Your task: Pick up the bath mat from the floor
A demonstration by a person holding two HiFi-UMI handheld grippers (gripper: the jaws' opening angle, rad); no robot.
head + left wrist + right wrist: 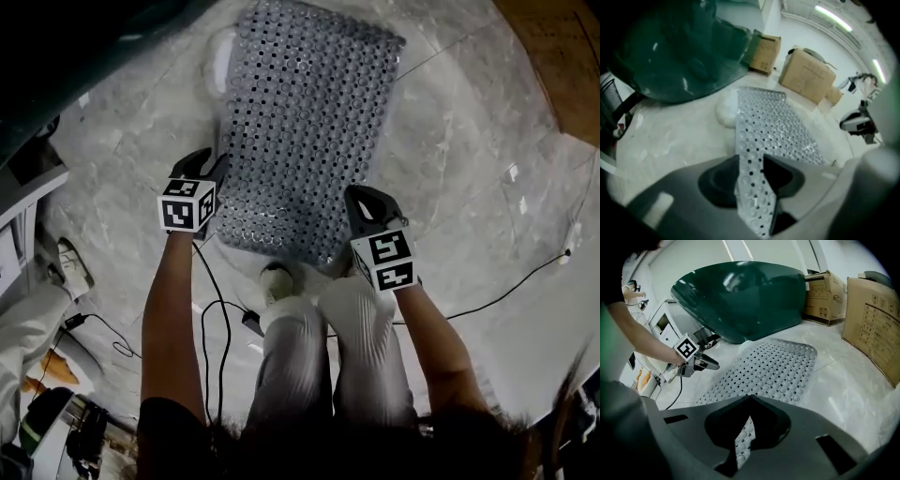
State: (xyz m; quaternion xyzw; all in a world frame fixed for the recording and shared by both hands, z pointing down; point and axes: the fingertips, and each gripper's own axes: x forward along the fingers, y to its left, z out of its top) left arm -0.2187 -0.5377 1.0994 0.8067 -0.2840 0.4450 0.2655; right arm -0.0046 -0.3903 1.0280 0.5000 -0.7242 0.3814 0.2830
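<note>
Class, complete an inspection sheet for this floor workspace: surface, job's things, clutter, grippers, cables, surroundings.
Surface: pale marbled floor.
Job's things: grey perforated bath mat, lying mostly flat.
Clutter: white rounded object at the mat's far left corner.
Grippers: left gripper, jaws apart with the mat's edge between them; right gripper, jaws closed on the mat's near corner.
Cables: black cable beside the person's legs; second cable at right.
Surroundings: large dark green object, cardboard boxes.
</note>
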